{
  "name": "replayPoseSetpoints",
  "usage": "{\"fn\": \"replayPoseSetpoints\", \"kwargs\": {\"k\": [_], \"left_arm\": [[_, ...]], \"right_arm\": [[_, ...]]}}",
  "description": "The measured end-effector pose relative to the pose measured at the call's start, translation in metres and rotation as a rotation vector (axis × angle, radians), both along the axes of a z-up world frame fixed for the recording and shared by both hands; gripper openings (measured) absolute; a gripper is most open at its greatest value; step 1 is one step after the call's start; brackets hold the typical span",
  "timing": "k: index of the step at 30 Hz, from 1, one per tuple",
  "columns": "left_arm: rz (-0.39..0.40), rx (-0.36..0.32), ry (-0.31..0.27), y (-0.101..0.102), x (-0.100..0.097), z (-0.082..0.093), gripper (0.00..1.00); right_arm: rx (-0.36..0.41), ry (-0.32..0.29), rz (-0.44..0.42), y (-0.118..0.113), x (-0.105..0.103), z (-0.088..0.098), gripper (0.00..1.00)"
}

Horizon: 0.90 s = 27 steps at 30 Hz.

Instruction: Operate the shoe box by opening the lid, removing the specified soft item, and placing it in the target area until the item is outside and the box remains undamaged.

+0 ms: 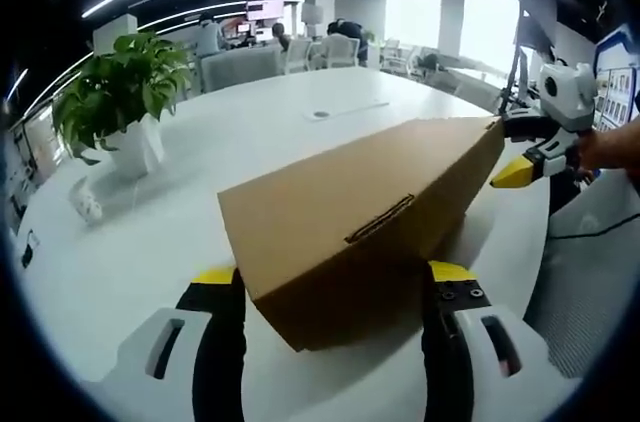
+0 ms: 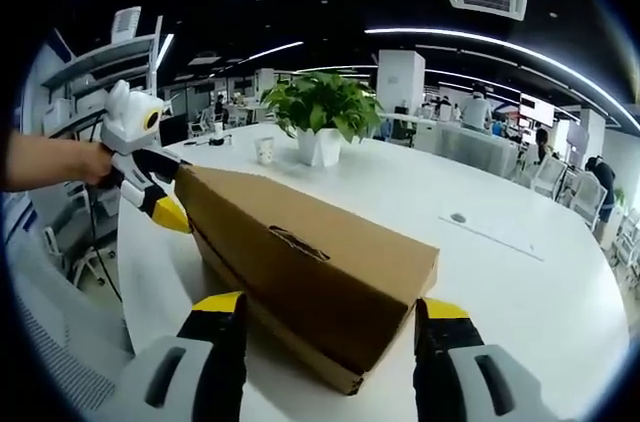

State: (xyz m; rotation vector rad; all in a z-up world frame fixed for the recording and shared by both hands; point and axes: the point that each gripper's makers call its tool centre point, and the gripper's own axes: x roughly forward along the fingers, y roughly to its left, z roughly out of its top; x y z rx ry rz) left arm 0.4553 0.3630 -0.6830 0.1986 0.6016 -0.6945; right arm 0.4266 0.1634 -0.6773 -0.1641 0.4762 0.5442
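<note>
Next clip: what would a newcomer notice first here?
A long, closed brown cardboard shoe box lies on the white table, with a yellow-tipped gripper at each end: the left gripper straddles one end with open jaws, the right gripper the other. Behind stands a leafy green plant in a white pot.

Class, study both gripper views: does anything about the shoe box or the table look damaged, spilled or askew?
Nothing stands out. The cardboard shoe box lies closed and undented on the white table, with the left gripper and right gripper open at opposite ends. The potted plant stands upright.
</note>
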Motion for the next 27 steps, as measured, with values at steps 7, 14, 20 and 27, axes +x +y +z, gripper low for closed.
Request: {"fn": "replayPoseSetpoints", "kwargs": {"k": [7, 14, 20, 27], "left_arm": [[0.006, -0.003, -0.008, 0.001, 0.002, 0.004, 0.69], [0.01, -0.005, -0.015, 0.001, 0.003, 0.008, 0.67], [0.02, -0.008, -0.034, 0.002, 0.007, 0.013, 0.65], [0.051, -0.027, -0.06, 0.004, 0.013, 0.02, 0.61]], "right_arm": [[0.004, -0.009, -0.008, -0.002, 0.002, 0.005, 0.62], [0.007, -0.017, -0.018, -0.005, 0.006, 0.009, 0.58], [-0.002, -0.033, -0.023, -0.007, 0.009, 0.013, 0.56], [0.007, -0.051, -0.034, -0.01, 0.014, 0.02, 0.53]]}}
